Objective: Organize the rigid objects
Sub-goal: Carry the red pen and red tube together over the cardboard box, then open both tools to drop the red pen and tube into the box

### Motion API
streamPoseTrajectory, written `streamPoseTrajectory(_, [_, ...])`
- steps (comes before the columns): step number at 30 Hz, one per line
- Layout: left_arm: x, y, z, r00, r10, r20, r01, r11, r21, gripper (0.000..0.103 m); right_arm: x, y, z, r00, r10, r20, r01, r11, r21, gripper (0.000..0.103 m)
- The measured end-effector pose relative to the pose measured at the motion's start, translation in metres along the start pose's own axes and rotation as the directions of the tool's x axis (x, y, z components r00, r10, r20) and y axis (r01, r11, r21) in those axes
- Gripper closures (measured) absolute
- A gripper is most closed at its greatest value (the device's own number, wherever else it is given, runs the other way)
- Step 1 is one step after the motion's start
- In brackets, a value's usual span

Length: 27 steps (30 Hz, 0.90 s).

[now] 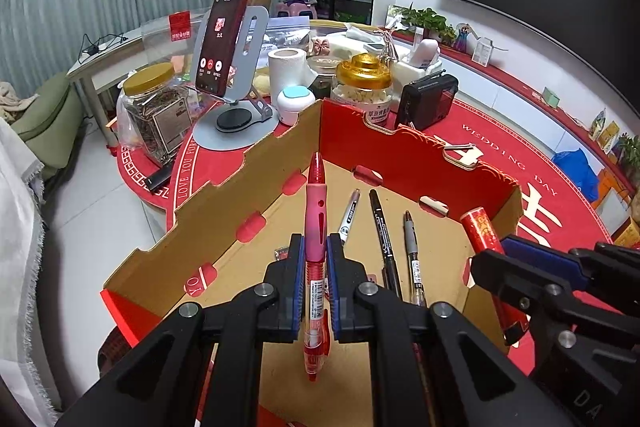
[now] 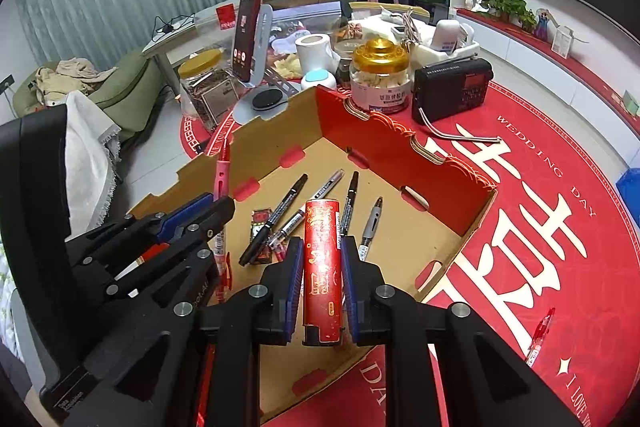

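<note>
Red tablecloth: cardboard box holds markers; left tool clamps pink pen, right tool clamps red tube.

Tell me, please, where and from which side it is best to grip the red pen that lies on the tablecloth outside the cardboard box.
Grip the red pen at mid-barrel, coming from straight above, the fingers set across its long axis. It lies flat on the red tablecloth, apart from the cardboard box, so both long sides seem free. The barrel is thin and probably rolls easily; the clip end looks less even.
</note>
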<state>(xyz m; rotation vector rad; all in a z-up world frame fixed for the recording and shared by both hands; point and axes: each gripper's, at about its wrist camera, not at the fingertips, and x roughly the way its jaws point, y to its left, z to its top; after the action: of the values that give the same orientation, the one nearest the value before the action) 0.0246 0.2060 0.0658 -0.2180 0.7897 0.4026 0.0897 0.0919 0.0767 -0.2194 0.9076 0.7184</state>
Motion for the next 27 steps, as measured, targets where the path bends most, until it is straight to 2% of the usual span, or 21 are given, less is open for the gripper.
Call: streamPoseTrajectory(27, [0.028,-0.006,0.000,0.999,0.008,-0.051,-0.007,1.000,0.027,0.092,0.030,-0.017,0.000,0.998,-0.029,-0.050,0.030,0.999,0.027,0.083])
